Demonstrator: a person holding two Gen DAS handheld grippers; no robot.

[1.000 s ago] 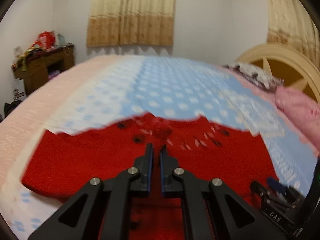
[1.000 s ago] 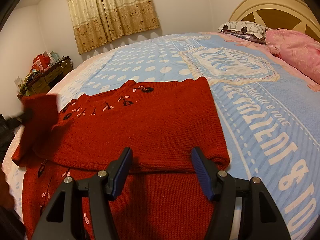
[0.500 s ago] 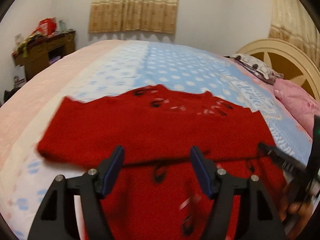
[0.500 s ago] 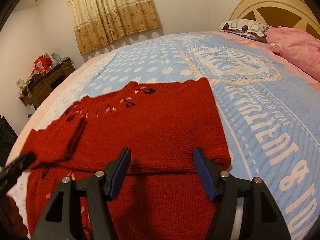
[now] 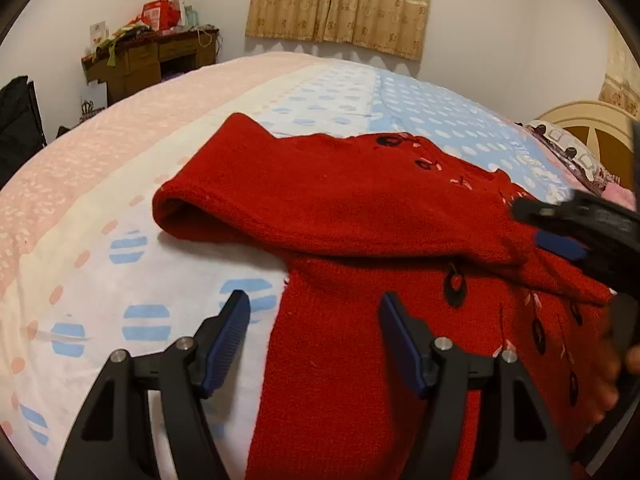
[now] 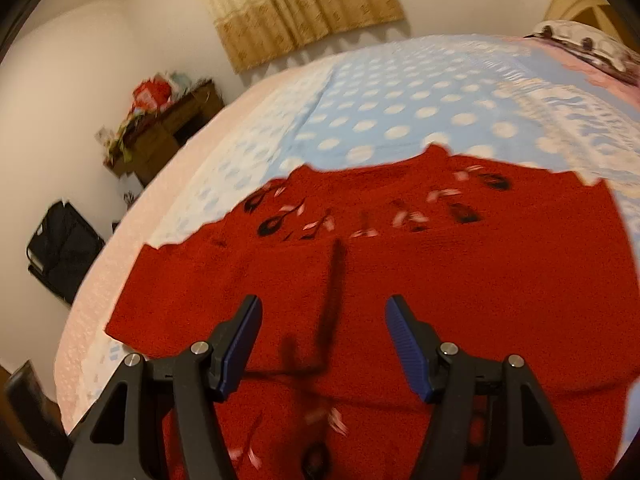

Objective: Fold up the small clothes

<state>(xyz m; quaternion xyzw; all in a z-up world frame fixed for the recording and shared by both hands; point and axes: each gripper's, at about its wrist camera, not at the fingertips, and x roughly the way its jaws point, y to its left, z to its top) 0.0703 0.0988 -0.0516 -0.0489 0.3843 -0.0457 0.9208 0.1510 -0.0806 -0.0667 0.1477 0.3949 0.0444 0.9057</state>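
Observation:
A small red knitted sweater [image 5: 360,216] with black and pink embroidery lies on the bed, both sleeves folded across its body. It also fills the right wrist view [image 6: 440,272]. My left gripper [image 5: 314,336] is open and empty, just above the sweater's lower left edge. My right gripper [image 6: 323,344] is open and empty above the sweater's middle, over the two sleeve ends. It also shows in the left wrist view [image 5: 580,228] at the right, over the sweater's right side.
The bed cover [image 5: 120,280] is pink, white and blue with dots. A wooden desk [image 5: 152,60] with clutter stands by the far wall, a black chair [image 5: 20,120] at the left. Pillows [image 5: 572,156] and a headboard [image 5: 592,124] are at the right.
My left gripper opened, let go of the left sleeve, which now lies folded across the sweater, and pulled back to the left. My right gripper swung left over the sweater's middle.

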